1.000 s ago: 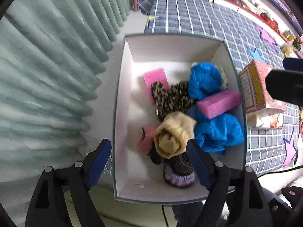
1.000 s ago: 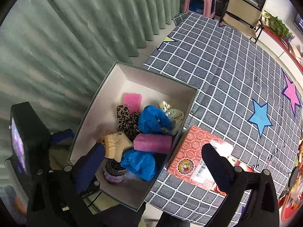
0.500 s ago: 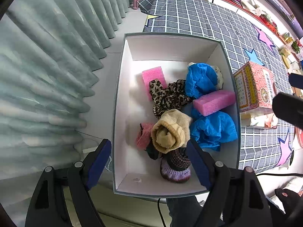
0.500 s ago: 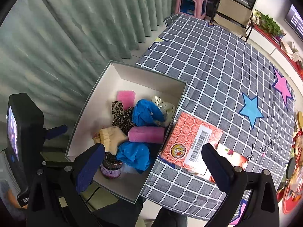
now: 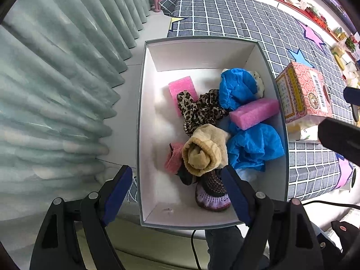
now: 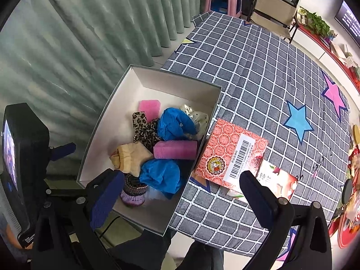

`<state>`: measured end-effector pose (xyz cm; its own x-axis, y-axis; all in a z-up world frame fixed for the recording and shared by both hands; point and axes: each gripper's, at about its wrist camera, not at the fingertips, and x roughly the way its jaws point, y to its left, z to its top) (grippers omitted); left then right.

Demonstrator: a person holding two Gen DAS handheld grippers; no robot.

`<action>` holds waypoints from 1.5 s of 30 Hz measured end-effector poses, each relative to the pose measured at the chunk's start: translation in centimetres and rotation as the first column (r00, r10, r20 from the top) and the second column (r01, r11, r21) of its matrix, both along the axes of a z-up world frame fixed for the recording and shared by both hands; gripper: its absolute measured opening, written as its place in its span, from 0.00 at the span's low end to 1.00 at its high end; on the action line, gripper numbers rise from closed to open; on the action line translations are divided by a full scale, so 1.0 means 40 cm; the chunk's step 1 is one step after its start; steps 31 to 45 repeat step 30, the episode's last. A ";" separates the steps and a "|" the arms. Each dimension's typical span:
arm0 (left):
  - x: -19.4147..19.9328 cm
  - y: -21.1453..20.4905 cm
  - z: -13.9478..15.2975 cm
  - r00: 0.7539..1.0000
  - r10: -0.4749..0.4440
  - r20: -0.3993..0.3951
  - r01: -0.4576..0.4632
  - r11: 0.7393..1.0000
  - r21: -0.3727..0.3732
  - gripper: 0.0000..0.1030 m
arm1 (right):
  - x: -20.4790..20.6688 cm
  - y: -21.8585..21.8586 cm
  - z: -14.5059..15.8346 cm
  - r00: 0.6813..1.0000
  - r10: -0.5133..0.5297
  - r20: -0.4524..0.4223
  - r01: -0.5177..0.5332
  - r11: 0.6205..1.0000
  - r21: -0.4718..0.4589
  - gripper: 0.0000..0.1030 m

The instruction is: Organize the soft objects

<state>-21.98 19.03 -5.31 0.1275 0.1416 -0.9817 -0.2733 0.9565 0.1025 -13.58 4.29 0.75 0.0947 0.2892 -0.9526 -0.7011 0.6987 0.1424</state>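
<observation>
Beige rolled fleece sock point(image 5: 205, 149) is lying in my white cardboard box point(image 5: 155, 121), directly beyond my left tongs point(image 5: 177, 187), hovering spread and empty; my right tongs point(image 6: 180, 191), also spread, are hanging farther off.

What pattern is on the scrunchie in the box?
Leopard print scrunchie, brown with dark spots; clearest in the left wrist view.

A: Left hand-held gripper point(image 5: 177, 194): black plastic frame, silver screws, dark blue pads on the fingers point(image 5: 118, 190).

B: Right hand-held gripper point(image 6: 181, 193): same build; black box with a lit screen point(image 6: 9, 157) mounted alongside.
</observation>
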 end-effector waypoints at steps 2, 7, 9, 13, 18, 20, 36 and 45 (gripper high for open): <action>0.002 -0.002 0.001 1.000 -0.007 -0.003 0.007 1.000 0.005 0.82 | -0.002 -0.004 -0.002 1.000 -0.006 0.000 0.006 1.000 -0.004 1.00; 0.006 -0.010 0.006 0.999 -0.032 -0.006 0.032 0.999 0.015 0.82 | -0.004 -0.011 -0.006 1.000 -0.025 -0.007 0.025 1.000 -0.004 1.00; 0.008 -0.014 0.006 0.999 -0.043 -0.009 0.043 0.999 0.018 0.82 | -0.005 -0.013 -0.008 0.999 -0.031 -0.009 0.031 1.000 -0.004 1.00; 0.009 -0.017 0.005 0.998 -0.056 -0.022 0.057 0.998 0.020 0.82 | -0.007 -0.017 -0.013 0.999 -0.039 -0.017 0.039 0.999 -0.001 1.00; 0.010 -0.017 0.004 0.998 -0.061 -0.033 0.062 0.998 0.024 0.82 | -0.004 -0.021 -0.018 0.998 -0.053 -0.026 0.053 0.999 0.006 1.00; 0.010 -0.016 0.002 0.998 -0.059 -0.039 0.059 0.998 0.019 0.82 | -0.005 -0.020 -0.021 0.998 -0.053 -0.029 0.053 0.999 0.005 1.00; -0.003 0.014 0.004 1.000 0.004 0.007 -0.004 0.999 -0.047 0.82 | -0.010 -0.010 -0.030 0.999 -0.021 -0.027 0.021 1.000 0.003 1.00; -0.003 0.014 0.004 1.000 0.004 0.007 -0.004 0.999 -0.047 0.82 | -0.010 -0.010 -0.030 0.999 -0.021 -0.027 0.021 1.000 0.003 1.00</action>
